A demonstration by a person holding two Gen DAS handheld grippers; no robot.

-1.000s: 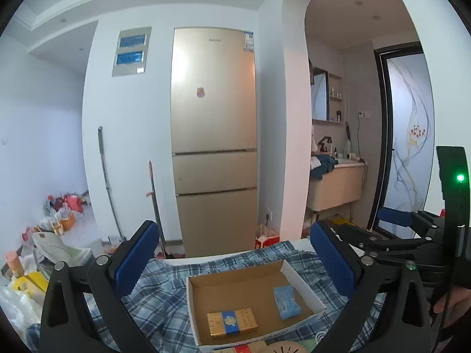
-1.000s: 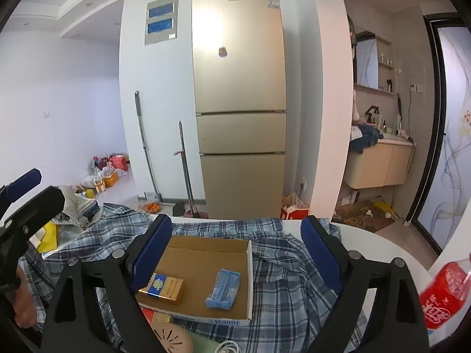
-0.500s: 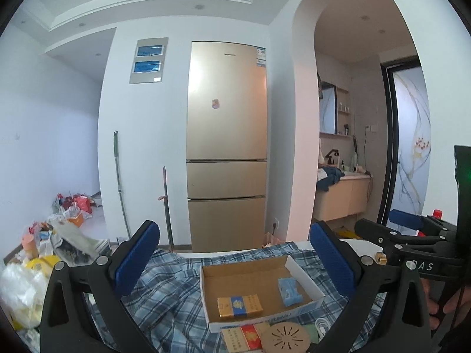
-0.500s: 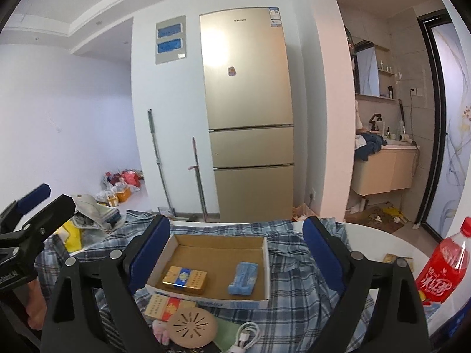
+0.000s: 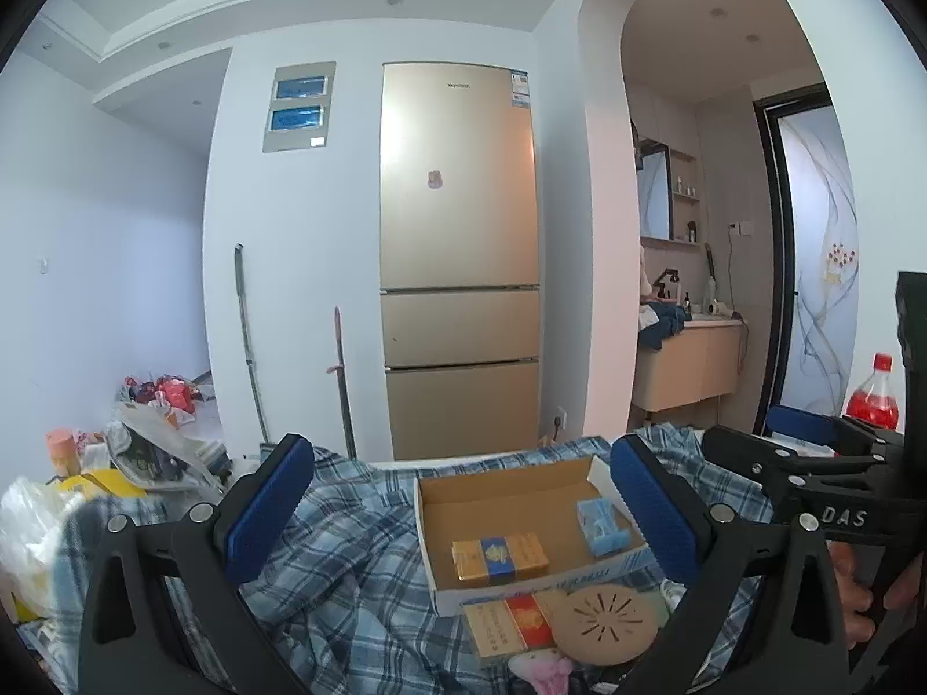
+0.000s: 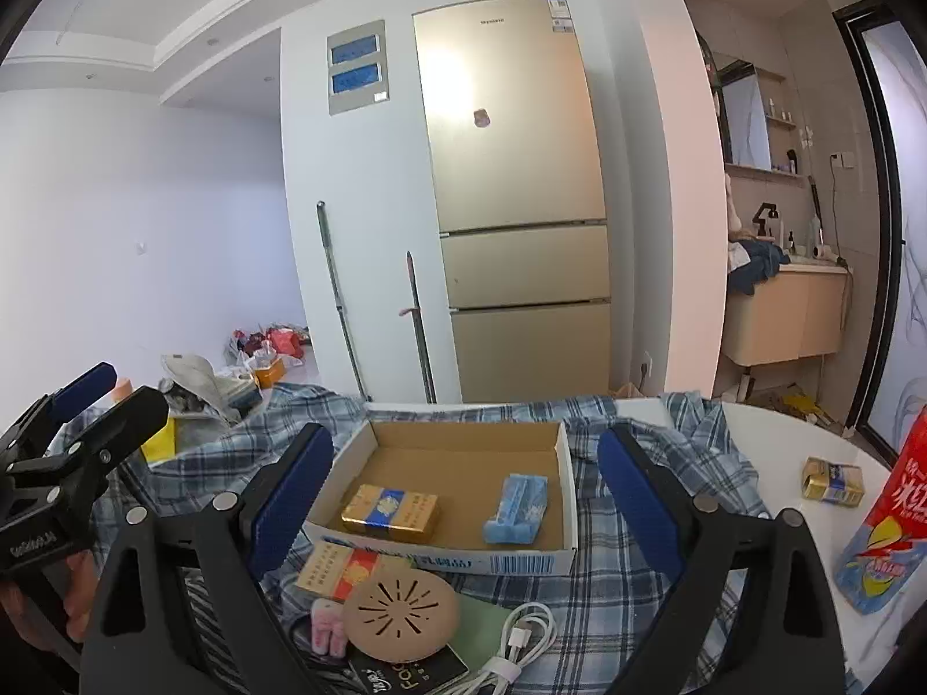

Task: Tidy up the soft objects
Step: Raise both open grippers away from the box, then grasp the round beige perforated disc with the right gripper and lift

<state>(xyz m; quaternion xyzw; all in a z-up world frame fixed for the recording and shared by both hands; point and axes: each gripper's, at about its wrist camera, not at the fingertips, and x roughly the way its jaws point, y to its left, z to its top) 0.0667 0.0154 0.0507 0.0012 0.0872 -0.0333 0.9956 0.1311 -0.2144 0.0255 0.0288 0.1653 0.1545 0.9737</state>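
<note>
Both grippers lower vs a second ago: more of the tabletop clutter now in view, ceiling too.

Left gripper (image 5: 463, 498) and right gripper (image 6: 463, 486) both spread wide, nothing between the pads. Plaid shirt (image 6: 637, 521) lies crumpled across the table (image 6: 811, 463), below and ahead of both, running left-right under the cardboard box (image 6: 463, 463). Which way its collar points: can't tell. Box holds a gold pack (image 6: 389, 512) and a blue packet (image 6: 515, 501).
</note>
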